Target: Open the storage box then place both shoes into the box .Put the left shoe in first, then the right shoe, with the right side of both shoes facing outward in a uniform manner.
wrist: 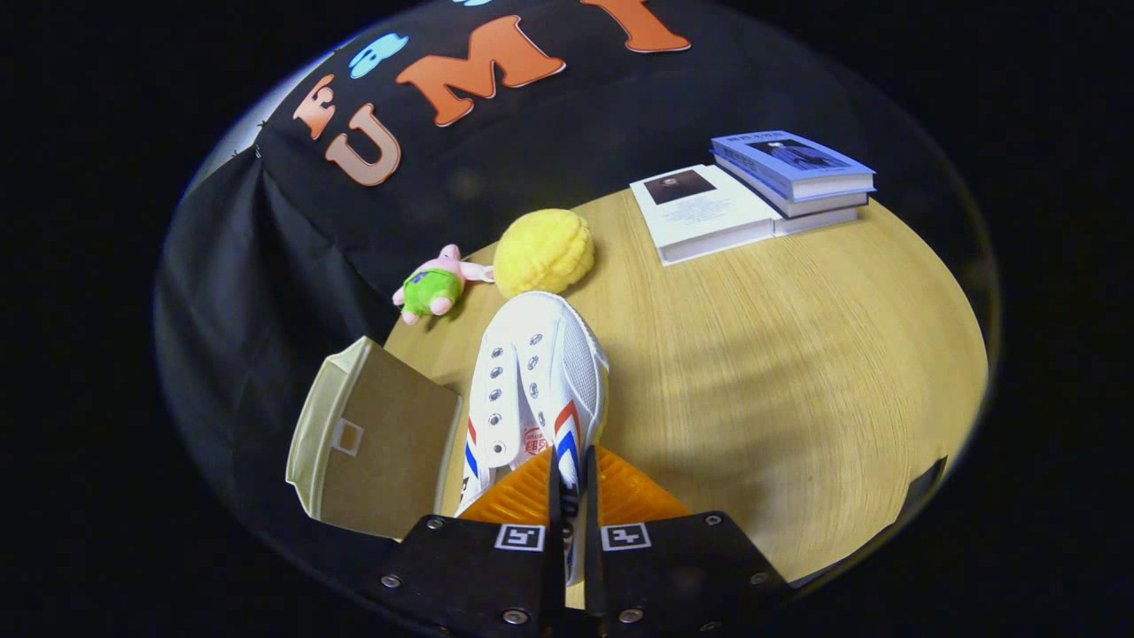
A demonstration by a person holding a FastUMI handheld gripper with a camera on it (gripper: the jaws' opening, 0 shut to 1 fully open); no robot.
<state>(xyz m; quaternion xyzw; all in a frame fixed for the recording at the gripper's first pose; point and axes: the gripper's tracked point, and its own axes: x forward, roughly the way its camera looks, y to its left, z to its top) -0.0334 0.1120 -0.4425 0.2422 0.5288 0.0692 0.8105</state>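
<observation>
Clamping the heel edge of a white canvas sneaker with red and blue stripes (536,390), the gripper (567,483) holds its fingers nearly together on it. Sneaker toe points toward a yellow knobbly plush ball (543,252). A beige storage box with brown panel (372,439) stands just beside, on the light wooden table (780,372).

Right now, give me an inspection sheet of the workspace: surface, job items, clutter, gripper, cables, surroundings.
Surface: wooden table, bare over its right half.
Job items: white shoe held up over the table, toe pointing away; beige box at the shoe's left, by the table edge; open or shut cannot be told.
Clutter: yellow plush and pink toy beyond the shoe; books at the far right.
Gripper: gripper shut on the shoe's heel end, both fingers pressing.
Cables: nothing seen.
Surroundings: black cloth wall behind and left.
</observation>
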